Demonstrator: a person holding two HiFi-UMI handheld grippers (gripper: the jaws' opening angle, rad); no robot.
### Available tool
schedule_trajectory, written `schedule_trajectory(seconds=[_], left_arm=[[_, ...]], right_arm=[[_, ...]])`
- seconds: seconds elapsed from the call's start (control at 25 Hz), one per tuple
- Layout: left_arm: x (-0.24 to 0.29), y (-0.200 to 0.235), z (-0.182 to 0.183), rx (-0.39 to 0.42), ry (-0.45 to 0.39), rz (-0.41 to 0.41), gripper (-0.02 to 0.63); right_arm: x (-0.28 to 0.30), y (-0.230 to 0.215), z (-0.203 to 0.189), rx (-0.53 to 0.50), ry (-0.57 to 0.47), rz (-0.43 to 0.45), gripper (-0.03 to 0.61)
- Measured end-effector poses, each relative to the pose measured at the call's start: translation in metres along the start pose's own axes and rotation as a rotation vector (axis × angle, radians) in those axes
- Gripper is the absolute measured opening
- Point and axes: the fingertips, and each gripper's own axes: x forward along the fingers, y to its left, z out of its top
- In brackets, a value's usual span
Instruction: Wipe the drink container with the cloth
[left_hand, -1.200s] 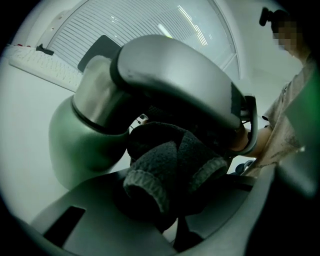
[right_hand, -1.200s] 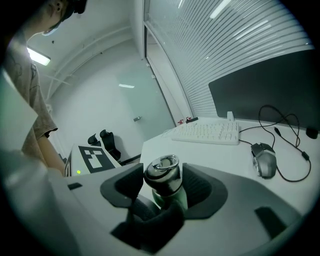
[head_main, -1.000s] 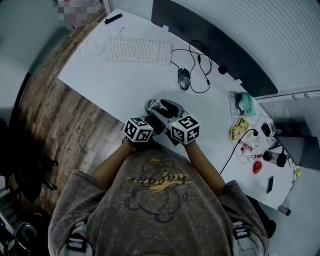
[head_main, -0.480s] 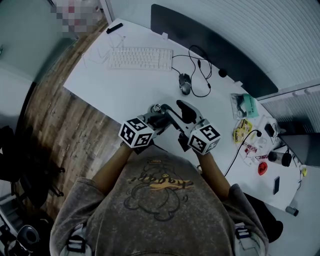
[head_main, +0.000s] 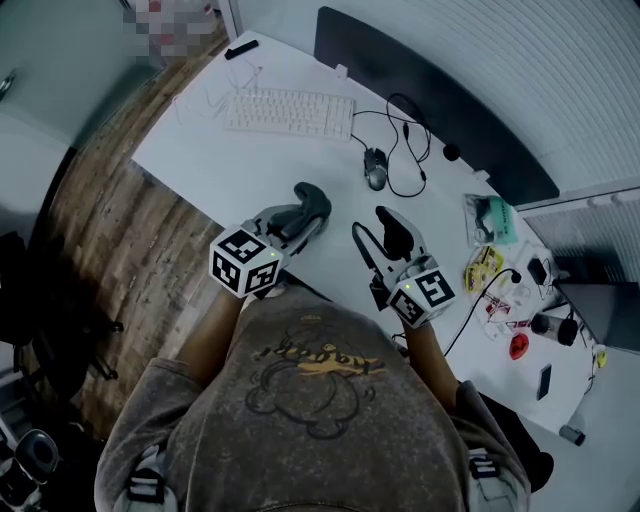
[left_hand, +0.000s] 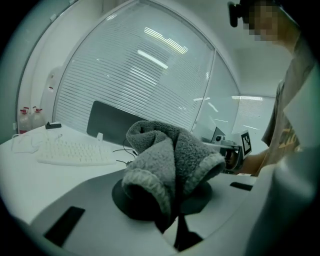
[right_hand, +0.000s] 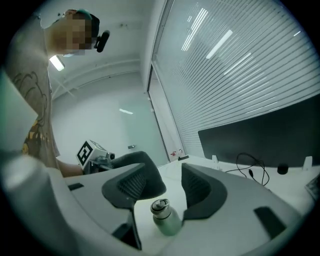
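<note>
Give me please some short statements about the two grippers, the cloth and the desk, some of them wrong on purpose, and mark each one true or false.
1. The left gripper has a grey cloth pinched in its jaws. True.
2. The right gripper has its jaws fully together. False: the jaws stand apart and are closing, with the drink container between them, and the pads are not pressing on it.
3. A white keyboard lies on the table. True.
4. The cloth is wrapped around the drink container. False: the cloth is in the left gripper, apart from the container.
5. A wired mouse lies to the right of the keyboard. True.
</note>
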Motion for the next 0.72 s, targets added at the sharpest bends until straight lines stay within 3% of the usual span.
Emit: schedule_trajectory(seconds=[0.12,0.24,0.36,0.48,0.72], left_arm=[[-0.013,0.01,0.005,0.003,-0.031,0.042,0.061],[-0.027,0.018,0.014,0.063,-0.081,0.109,0.061],[-0.04,0.03,0.024,0.079,-0.165,0.174,0.061],[-0.047,0.035,0.029,0.071,-0.226,0.188,0.061],[-0.043,0.042,0.02,0.111,-0.235,0.211,0.061]], right_arm=[[0.0,-0.005,-0.003,-0.01,0.002,-0.031,0.198],[0.0,-0.01,-0.004,-0.023,-0.005,-0.068,0.174],[-0.002,-0.016,-0.004,-0.053,-0.027,-0.113,0.111],[-0.003,-0.022,-0.008,-0.067,-0.031,-0.156,0.059],[0.002,-0.03,-0.019,-0.084,-0.026,-0.207,0.006]])
